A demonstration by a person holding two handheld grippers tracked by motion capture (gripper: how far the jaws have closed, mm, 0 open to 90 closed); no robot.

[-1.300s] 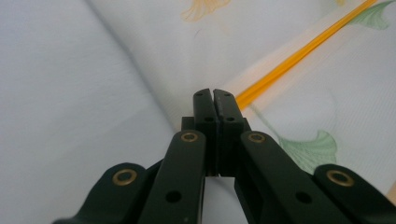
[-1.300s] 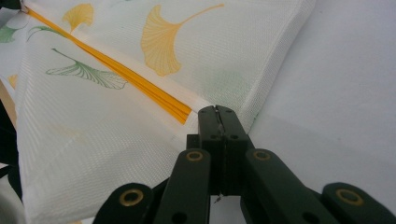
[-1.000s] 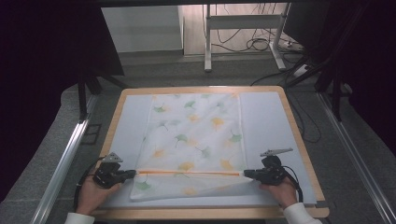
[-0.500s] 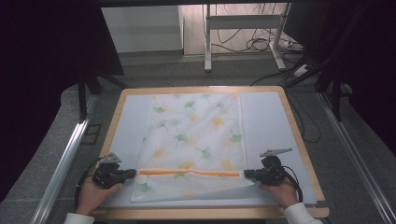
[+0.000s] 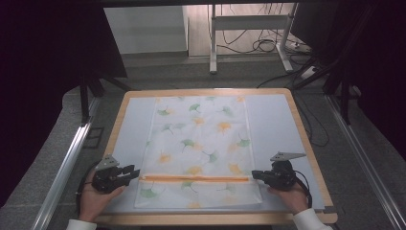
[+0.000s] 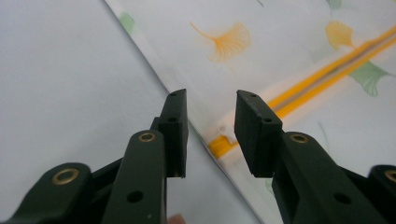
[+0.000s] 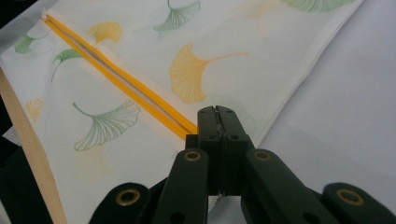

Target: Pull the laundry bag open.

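Lying flat on the worktop, the pillowcase with its ginkgo-leaf print occupied the centre of the board, its orange zipper band running from 9 o'clock to 3 o'clock near the edge closest to the person.

Left: the left gripper sat at roughly 8 o'clock of the cloth, jaws parted to a moderate gap. In the left gripper view the left gripper straddled the zipper's end without pinching it; the cloth edge ran between the jaws.

Right: the right gripper sat at roughly 4 o'clock, level with the other end of the band. In the right gripper view the right gripper had its jaws pressed together on the cloth at the zipper's end.

Progress, as judged: the cloth appeared spread and smoothed, and one corner was gripped. Closing the left gripper on its end seemed to remain, and after that whatever fold or lift was intended.

Surface and room: a pale mat within a wooden rim; a grey floor, a white stand and loose cables lay toward 12 o'clock, with dark surroundings at either side.
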